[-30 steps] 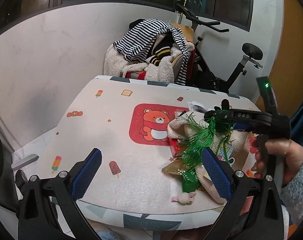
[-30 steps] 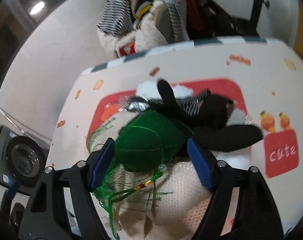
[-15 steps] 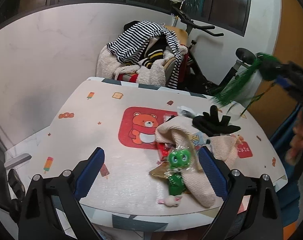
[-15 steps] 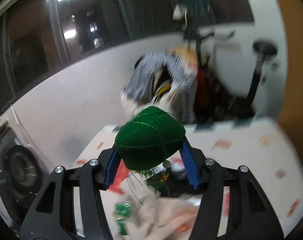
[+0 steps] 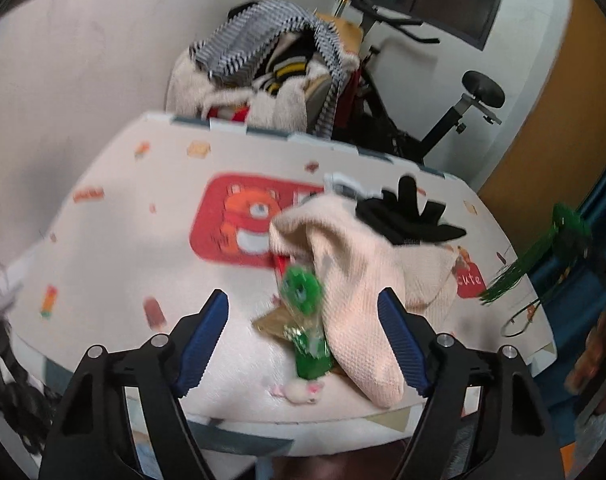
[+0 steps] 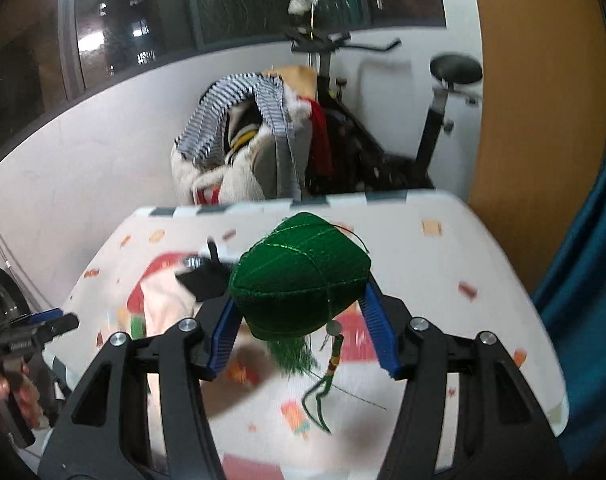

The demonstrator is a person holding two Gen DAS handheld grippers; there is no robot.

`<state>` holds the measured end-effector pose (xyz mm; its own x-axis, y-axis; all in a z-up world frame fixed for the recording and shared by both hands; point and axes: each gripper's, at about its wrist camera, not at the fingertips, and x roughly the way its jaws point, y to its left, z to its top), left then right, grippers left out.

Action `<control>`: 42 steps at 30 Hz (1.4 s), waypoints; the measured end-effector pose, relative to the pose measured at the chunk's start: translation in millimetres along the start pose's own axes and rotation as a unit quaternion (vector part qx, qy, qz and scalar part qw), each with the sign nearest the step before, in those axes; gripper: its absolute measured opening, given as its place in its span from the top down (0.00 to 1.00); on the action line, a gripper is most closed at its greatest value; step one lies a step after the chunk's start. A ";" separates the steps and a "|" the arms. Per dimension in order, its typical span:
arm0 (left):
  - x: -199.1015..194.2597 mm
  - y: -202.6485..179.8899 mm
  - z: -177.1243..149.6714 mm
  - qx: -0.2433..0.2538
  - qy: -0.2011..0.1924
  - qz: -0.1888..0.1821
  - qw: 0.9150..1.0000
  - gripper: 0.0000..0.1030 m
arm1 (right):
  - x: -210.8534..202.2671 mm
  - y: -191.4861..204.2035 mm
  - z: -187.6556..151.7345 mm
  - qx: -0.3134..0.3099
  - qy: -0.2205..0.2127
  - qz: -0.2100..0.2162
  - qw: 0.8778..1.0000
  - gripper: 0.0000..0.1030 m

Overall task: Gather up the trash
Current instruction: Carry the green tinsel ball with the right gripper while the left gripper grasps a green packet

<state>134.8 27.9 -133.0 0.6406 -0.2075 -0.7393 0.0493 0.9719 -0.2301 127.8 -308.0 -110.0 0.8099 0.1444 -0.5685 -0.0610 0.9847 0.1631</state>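
My right gripper (image 6: 301,318) is shut on a green thread-wrapped ornament (image 6: 299,280) with a green tassel (image 6: 293,356), held above the table's right part. In the left wrist view the ornament (image 5: 567,228) hangs off the table's right side. My left gripper (image 5: 303,336) is open and empty above the table's front edge, over a green candy wrapper (image 5: 303,292) and a gold wrapper (image 5: 271,320). A cream knit cloth (image 5: 359,280) and a black glove (image 5: 407,216) lie in the pile.
The table (image 5: 143,220) has a cartoon-print cover with a red bear panel (image 5: 239,220). A small white toy mouse (image 5: 303,392) lies at the front edge. A chair piled with clothes (image 5: 271,72) and an exercise bike (image 5: 463,96) stand behind the table.
My right gripper lifted the green ornament off the pile, raised it high, then brought it down to the table's right side. My left gripper moved closer to the wrappers.
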 end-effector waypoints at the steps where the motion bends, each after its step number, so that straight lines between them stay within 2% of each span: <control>1: 4.9 0.9 -2.5 -0.005 0.006 -0.003 1.000 0.27 | 0.4 -0.4 -8.1 -0.001 0.006 0.001 1.000 0.44; 4: 23.9 -0.7 -7.1 0.002 0.022 0.002 1.000 0.29 | 2.6 0.9 -27.1 -0.004 0.025 0.002 1.000 0.44; 5: 31.1 -2.7 -7.6 0.010 0.024 0.007 1.000 0.34 | 3.1 1.4 -32.2 -0.003 0.030 0.005 1.000 0.44; 12: 64.3 1.3 -3.9 0.022 0.050 0.021 0.998 0.48 | 6.0 7.9 -38.3 -0.009 0.039 0.022 0.999 0.44; 18: 78.1 11.0 -0.3 0.019 0.050 -0.013 0.998 0.49 | 11.7 11.3 -42.8 -0.005 0.052 0.033 0.998 0.44; 19: 81.0 10.6 -0.7 0.024 0.053 -0.018 0.998 0.54 | 12.4 12.5 -42.9 -0.005 0.054 0.034 0.998 0.44; 20: 83.5 9.6 -1.2 0.028 0.058 -0.025 0.998 0.80 | 12.3 12.4 -43.2 -0.005 0.054 0.035 0.998 0.44; 21: 85.7 7.4 -1.8 0.040 0.064 -0.027 0.997 0.92 | 12.3 12.7 -43.3 -0.005 0.055 0.035 0.998 0.44; 22: 83.1 4.3 -2.5 0.054 0.057 -0.015 0.997 0.94 | 12.1 13.1 -43.1 -0.005 0.055 0.036 0.998 0.44; 23: 78.3 1.8 -2.5 0.063 0.049 -0.019 0.997 0.96 | 11.3 13.0 -42.8 -0.004 0.055 0.038 0.998 0.44; 25: 68.7 -0.5 -0.5 0.061 0.040 -0.032 0.997 0.98 | 9.6 14.2 -42.4 -0.004 0.054 0.040 0.998 0.44; 33: 5.9 -11.9 13.3 0.069 -0.002 -0.038 0.997 0.98 | -7.9 29.3 -36.9 -0.019 0.041 0.051 0.998 0.44; 42: -33.4 -18.9 -23.2 0.058 0.000 -0.061 0.996 0.98 | -39.6 49.7 -45.7 -0.037 0.037 0.070 0.996 0.44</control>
<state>94.7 13.8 -118.6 0.6239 -0.3251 -0.7107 0.2144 0.9457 -0.2443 66.0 -260.3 -116.2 0.7454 0.2840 -0.6030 -0.2148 0.9588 0.1860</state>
